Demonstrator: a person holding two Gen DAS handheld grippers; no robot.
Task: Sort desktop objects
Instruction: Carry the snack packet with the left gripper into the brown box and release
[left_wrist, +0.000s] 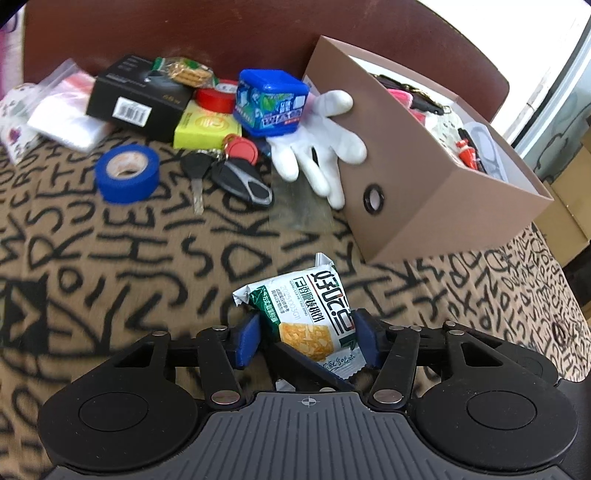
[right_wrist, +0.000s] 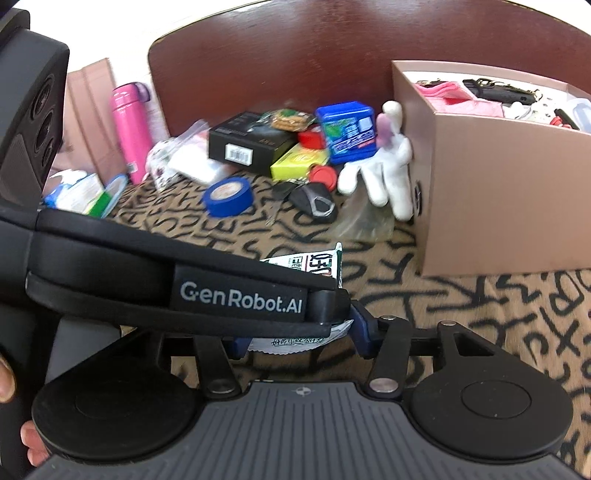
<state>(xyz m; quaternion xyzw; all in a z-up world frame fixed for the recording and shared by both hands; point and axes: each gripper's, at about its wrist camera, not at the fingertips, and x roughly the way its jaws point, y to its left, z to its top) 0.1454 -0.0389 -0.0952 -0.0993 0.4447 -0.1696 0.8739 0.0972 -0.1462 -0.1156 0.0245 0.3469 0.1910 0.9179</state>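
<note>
A white and green snack packet is lifted above the patterned cloth, and my left gripper is shut on it, a blue pad on each side. In the right wrist view the left gripper's black body crosses from the left, with the snack packet sticking out past its tip. The packet's serrated lower edge spans the gap between the pads of my right gripper, which grips that end; its left finger is partly hidden. To the right stands the brown box, which holds several items.
A white glove leans on the box wall. Behind lie keys with a fob, blue tape, a blue tub, a black carton and a yellow-green box. A pink bottle stands far left.
</note>
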